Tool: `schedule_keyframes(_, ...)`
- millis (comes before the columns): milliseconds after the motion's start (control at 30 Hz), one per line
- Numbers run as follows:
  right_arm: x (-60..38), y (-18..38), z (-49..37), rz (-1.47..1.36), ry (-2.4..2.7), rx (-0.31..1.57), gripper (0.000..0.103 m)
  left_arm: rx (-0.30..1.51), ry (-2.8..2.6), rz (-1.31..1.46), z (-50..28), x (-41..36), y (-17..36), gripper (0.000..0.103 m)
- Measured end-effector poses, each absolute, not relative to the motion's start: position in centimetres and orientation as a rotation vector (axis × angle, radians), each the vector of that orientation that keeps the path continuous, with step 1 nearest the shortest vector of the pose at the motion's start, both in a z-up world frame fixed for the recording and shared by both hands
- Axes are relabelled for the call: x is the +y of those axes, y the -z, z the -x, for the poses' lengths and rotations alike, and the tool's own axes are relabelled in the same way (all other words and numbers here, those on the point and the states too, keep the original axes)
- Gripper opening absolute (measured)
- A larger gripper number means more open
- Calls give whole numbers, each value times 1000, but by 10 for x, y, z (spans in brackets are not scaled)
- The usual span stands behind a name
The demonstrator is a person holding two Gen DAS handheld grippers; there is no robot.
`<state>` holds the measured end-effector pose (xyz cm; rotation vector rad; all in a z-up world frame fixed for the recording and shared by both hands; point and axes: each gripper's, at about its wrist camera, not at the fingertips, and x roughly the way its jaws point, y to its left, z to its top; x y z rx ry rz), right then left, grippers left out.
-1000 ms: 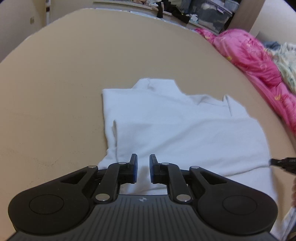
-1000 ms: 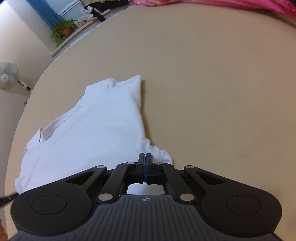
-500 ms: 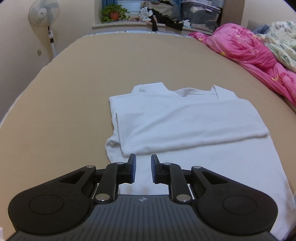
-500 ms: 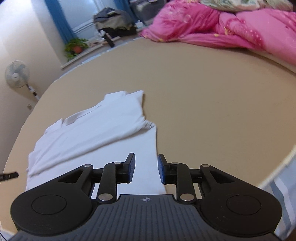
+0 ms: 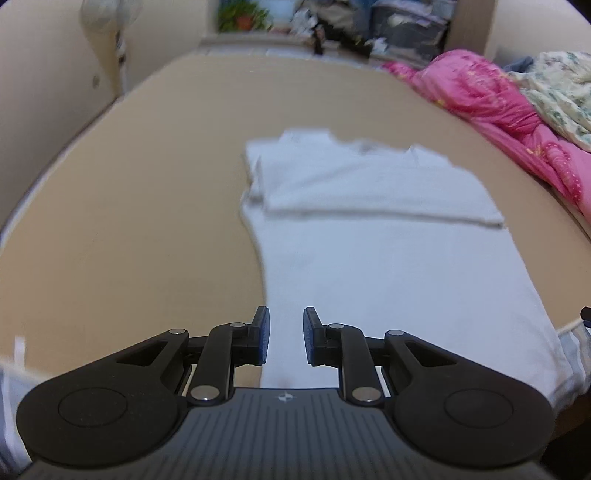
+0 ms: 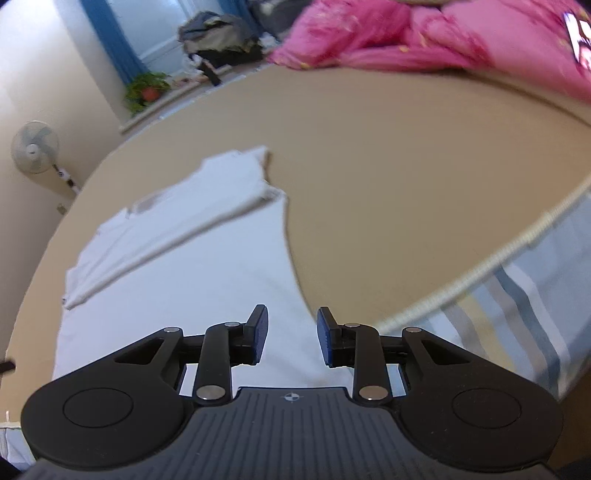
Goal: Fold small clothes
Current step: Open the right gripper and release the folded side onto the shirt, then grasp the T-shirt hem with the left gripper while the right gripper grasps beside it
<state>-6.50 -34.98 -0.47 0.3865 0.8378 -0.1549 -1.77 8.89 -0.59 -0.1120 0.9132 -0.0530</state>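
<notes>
A small white shirt (image 5: 388,266) lies flat on the tan bed top (image 5: 129,240), collar end far, hem near me. A folded band (image 5: 369,184) of cloth lies across its upper part. My left gripper (image 5: 286,336) hovers open above the shirt's near left edge, with nothing between its blue pads. In the right wrist view the same shirt (image 6: 192,266) runs from lower left toward the far collar, with the folded band (image 6: 177,214) across it. Also open and holding nothing, my right gripper (image 6: 291,334) hangs over the near right edge of the shirt.
A pink quilt (image 5: 498,103) is heaped along the right side of the bed, also seen as a quilt (image 6: 424,33) at the far right. The bed's corded edge and striped sheet (image 6: 517,280) fall away on the right. A standing fan (image 6: 35,147) and a potted plant (image 6: 147,88) stand by the wall.
Both grippers have drawn back and upward from the folded part toward the hem. The right gripper went from shut to open. The left jaws stand slightly wider.
</notes>
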Motion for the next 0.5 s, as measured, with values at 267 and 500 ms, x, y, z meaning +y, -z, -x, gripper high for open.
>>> schedule_keyframes(267,-368,35,70,-409,185,1007,34,1048,64,305,40,125,40,34)
schedule_keyframes(500,-368,48,70,-415,209,1061,36,1116,47,351,57,126,75,34)
